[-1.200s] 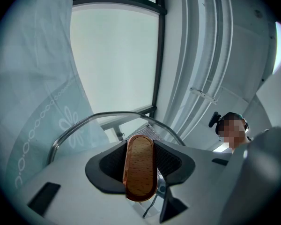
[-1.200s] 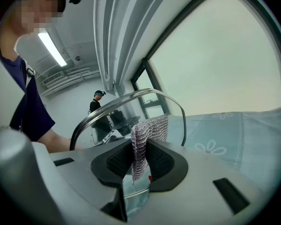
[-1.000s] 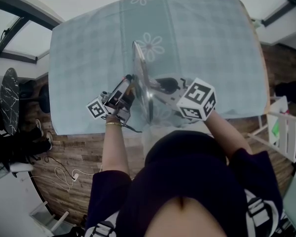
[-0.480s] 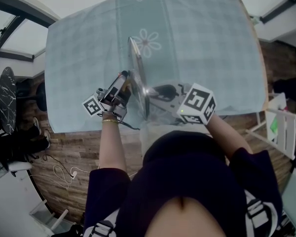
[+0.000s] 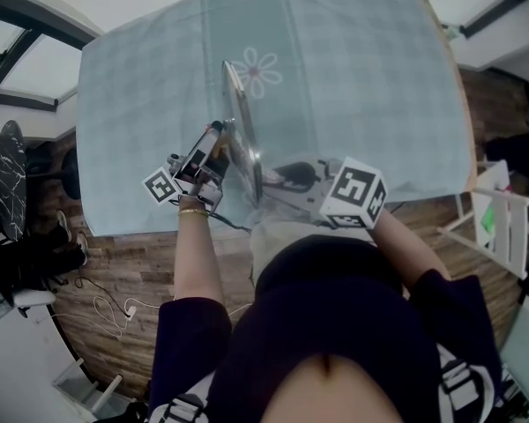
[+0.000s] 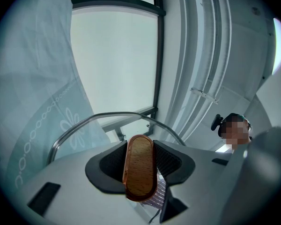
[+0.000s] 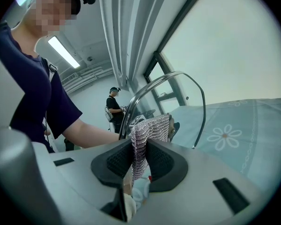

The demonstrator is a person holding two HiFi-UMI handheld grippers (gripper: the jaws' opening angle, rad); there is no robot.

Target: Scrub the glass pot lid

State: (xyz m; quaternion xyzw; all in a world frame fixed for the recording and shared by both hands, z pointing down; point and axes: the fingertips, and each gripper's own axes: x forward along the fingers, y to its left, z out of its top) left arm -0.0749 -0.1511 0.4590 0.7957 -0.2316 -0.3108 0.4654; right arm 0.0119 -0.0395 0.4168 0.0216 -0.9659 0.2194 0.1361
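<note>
**Two tongs, one lid held on edge between them**

One glass pot lid (image 5: pixel 241 135) stands on its rim-line in the air above the table (image 5: pixel 353 77), its disc upright and seen nearly edge-on from the head view. The plane of the disc runs away from the person, so one face looks toward each pair of tongs.

Left tongs (image 6: pixel 140 161): clamped on the lid's wooden handle (image 6: pixel 139 168), an oblong knob with a copper-coloured edge that fills the gap between the two pads. The lid therefore lies directly ahead of these tongs, its outer face toward them, and the steel rim arcs above and behind the handle.

Right tongs (image 7: pixel 139 156): closed on a silvery knit scrubbing cloth (image 7: pixel 150 130), which is pinched between the pads and stands up past their tips. The lid lies just ahead and slightly to the left of these tongs, with its inner face turned to them. The free end of the cloth appears to meet the glass near the centre, though contact cannot be fixed with certainty.

Governing relation: the lid sits between the two tongs, the left pair bearing it by the handle and the right pair nearer the open glass face to be scrubbed. Any stroke would, by this reading, run across the disc's plane while the left tongs brace against the push.

Count: two tongs, one lid, one handle, one cloth, one table.
</note>
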